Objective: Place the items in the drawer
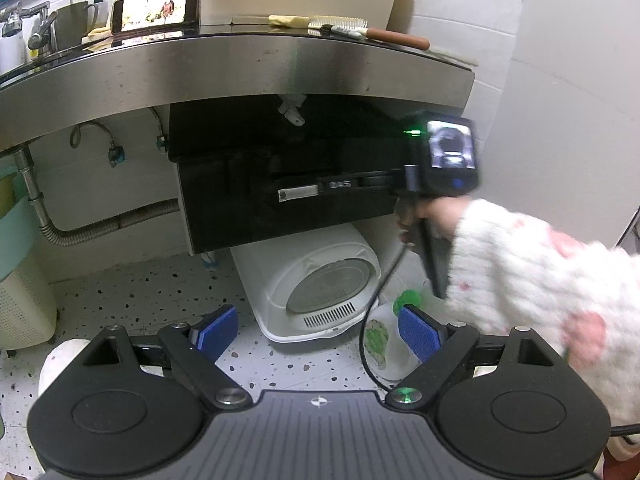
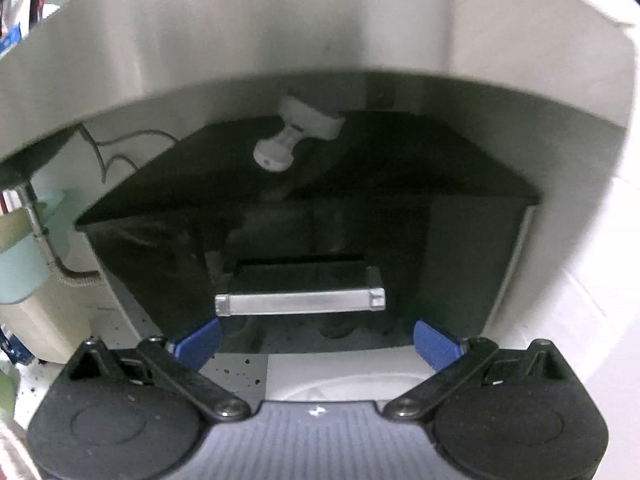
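A black drawer cabinet [image 1: 280,184] hangs under the steel counter [image 1: 240,68]; its front carries a silver bar handle [image 1: 298,193]. In the right wrist view the handle [image 2: 300,302] lies just ahead of my open, empty right gripper [image 2: 318,340], a little above the blue pads [image 2: 200,340]. The drawer looks closed. In the left wrist view my right gripper [image 1: 344,185] reaches the drawer front beside the handle, held by a hand in a white sleeve. My left gripper [image 1: 318,330] is open and empty, low over the floor. A brush and a comb [image 1: 340,24] lie on the counter.
A white domed appliance [image 1: 316,284] stands on the speckled floor under the cabinet. A phone [image 1: 156,10], a mug and a faucet [image 1: 40,28] sit on the counter at left. Pipes and a hose [image 1: 100,228] run left of the cabinet. A white hook [image 2: 288,140] hangs above it.
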A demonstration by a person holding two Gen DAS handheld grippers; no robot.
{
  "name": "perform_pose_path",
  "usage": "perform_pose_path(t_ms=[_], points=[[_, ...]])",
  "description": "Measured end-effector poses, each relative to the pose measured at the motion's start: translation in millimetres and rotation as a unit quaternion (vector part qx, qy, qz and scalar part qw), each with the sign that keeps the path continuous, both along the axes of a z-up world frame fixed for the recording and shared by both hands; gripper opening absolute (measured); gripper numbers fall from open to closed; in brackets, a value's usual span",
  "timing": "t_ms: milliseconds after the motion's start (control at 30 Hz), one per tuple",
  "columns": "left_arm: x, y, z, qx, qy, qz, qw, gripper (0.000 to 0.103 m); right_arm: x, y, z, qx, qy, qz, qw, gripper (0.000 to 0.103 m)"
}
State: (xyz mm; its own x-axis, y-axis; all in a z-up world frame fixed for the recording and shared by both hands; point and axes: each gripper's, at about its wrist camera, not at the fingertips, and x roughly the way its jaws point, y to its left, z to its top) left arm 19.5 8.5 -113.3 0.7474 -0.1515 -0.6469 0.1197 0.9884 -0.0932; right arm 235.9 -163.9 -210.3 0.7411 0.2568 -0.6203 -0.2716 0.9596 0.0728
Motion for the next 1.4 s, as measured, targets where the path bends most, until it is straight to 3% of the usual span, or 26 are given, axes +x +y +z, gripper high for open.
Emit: perform_pose_path(t_ms=[533,967,1133,1400], points=[[-13.5,-5.4,10.9,0.007,-0.032,-0.002,0.9995,0.088,-125.2,-43.7,65.4,0.024,-0.047,-0.041,0.998,0.103],[-9.5,-1.3,21.6,0.009,-0.044,0.008,0.9990,0.088,-173.1,-47.2,106.4,0.047,-0.053,-0.060,0.996,0.103],[-6.2,4.4,29.9,-0.011,-0.043,0.015,0.9989,0.087,-185.4,-45.8,116.1,0.043,-0.050,-0.067,0.996,0.103],[-0.4,-0.3,35.7,0.001,-0.047,0.026,0.9986,0.088,-203.4,-44.3,131.9,0.040,-0.056,-0.092,0.993,0.103]])
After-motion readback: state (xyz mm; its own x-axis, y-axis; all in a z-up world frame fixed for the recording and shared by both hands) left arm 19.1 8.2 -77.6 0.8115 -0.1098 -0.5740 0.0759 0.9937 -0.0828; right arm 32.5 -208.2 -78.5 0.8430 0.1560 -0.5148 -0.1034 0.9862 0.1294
